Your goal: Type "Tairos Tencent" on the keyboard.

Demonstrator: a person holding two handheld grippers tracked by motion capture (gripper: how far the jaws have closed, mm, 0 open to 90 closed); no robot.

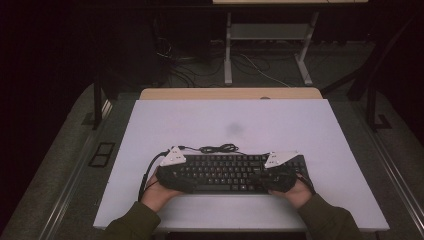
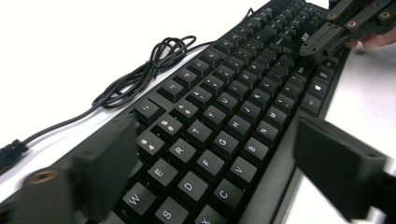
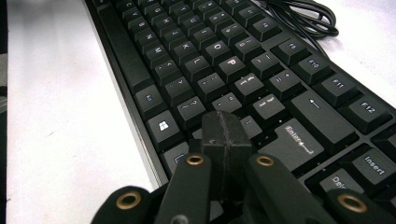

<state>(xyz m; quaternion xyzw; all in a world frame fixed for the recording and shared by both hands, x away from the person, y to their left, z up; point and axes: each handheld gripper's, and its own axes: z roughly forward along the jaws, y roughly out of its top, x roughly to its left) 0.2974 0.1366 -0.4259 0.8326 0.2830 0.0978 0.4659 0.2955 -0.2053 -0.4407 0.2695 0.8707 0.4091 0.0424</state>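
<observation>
The black keyboard [image 1: 227,172] lies on the white worktop [image 1: 230,125], parallel to and close to its near edge, its coiled cable [image 1: 218,148] just behind it. Your left gripper [image 1: 172,170] sits at the keyboard's left end; in the left gripper view its jaws stand apart, one on each side of the keyboard's width, with the letter keys between them and no pad pressing. Your right gripper [image 1: 275,172] sits at the keyboard's right end; in the right gripper view its jaws are together, their joined tip over the keys beside Enter [image 3: 295,140], nothing between them.
</observation>
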